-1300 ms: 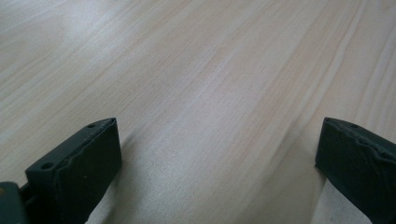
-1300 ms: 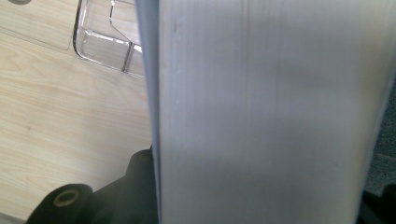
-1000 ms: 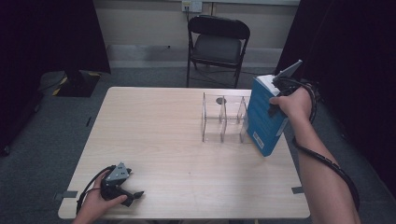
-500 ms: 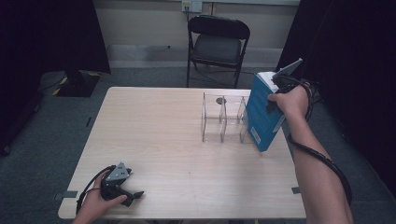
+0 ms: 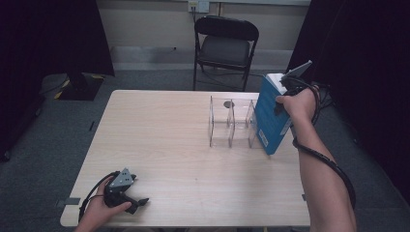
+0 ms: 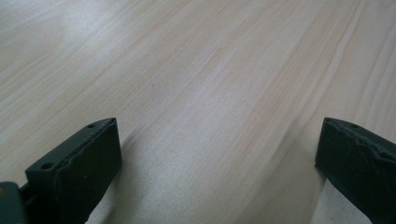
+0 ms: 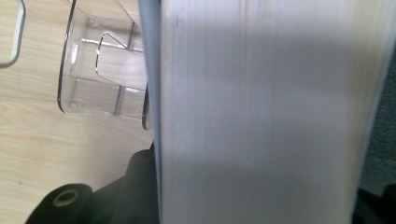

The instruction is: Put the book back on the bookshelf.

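The right gripper [image 5: 286, 92] is clamped on a blue book [image 5: 270, 116], held upright just right of the clear acrylic divider rack [image 5: 231, 123]. The left gripper [image 5: 126, 192] rests wide open and empty on the wooden table [image 5: 169, 140], well apart from the book.

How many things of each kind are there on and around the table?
Blue book: 1
Clear rack: 1
Grippers: 2, the left gripper and the right gripper
Folding chair: 1
Table: 1
Total: 6
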A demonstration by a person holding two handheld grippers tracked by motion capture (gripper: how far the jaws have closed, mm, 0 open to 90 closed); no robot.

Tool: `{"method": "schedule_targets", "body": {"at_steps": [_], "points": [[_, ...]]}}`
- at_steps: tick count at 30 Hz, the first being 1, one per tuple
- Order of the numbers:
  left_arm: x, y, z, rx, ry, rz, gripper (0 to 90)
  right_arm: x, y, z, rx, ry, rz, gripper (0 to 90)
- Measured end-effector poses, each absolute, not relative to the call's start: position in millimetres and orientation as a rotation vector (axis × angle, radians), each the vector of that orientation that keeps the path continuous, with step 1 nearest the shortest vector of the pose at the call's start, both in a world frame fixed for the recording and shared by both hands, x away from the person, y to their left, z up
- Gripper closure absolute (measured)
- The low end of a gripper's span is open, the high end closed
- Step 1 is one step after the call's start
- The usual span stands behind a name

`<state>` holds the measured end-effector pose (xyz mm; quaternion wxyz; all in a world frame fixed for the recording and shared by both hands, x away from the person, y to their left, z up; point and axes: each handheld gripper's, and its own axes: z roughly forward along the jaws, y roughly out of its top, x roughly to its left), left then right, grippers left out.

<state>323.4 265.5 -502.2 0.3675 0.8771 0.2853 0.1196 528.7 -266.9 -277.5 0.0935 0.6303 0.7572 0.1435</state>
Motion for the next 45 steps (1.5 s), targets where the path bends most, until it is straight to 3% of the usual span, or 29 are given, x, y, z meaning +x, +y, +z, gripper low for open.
{"method": "schedule_targets", "body": {"at_steps": [32,45], "points": [[323,266,-502,2.255,0.731,0.306,0.0,530,-260,-293,1.835,2.226,0.465,59.8],[325,266,-502,2.263,0.727,0.309,0.0,531,-262,-293,1.849,2.240,0.473,54.9]]}}
